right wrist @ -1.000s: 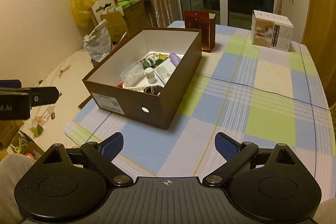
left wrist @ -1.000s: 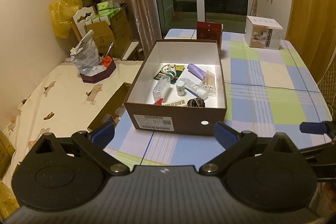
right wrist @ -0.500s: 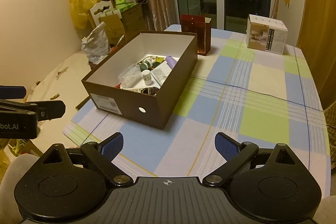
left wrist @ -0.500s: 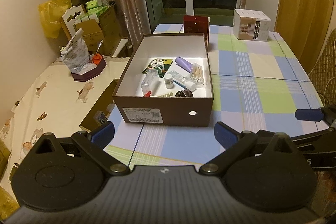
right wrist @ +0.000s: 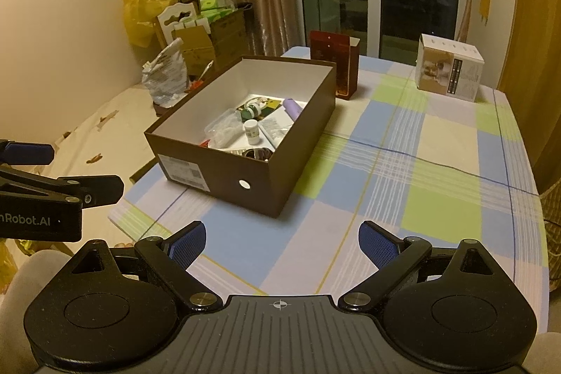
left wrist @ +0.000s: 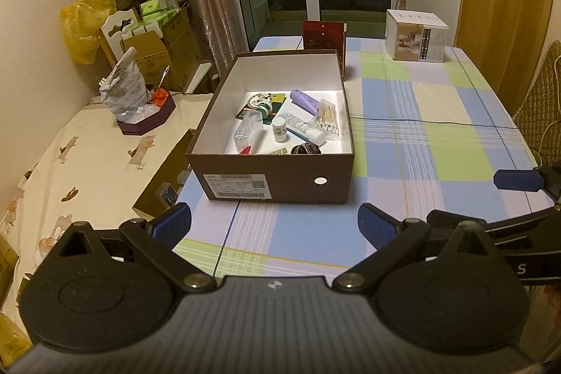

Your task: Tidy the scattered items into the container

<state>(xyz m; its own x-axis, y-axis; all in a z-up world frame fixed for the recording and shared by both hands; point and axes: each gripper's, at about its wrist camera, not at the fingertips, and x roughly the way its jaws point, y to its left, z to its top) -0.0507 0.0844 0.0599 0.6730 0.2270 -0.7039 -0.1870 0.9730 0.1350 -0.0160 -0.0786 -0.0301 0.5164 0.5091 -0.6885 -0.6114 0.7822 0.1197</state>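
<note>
A checked tablecloth (left wrist: 413,142) covers the table under evening light. Ahead of both tongs sits the brown box (left wrist: 277,177), holding a clear packet (left wrist: 249,134), a purple tube (left wrist: 304,100), cotton swabs (left wrist: 328,121) and a small white bottle (left wrist: 279,131). The left tongs (left wrist: 273,225) and right tongs (right wrist: 280,242) hover short of it, spread wide, gripping nothing.

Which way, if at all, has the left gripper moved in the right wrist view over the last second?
Yes. The left gripper has slid rightward and lower in the frame, toward the brown box, which has barely shifted.
</note>
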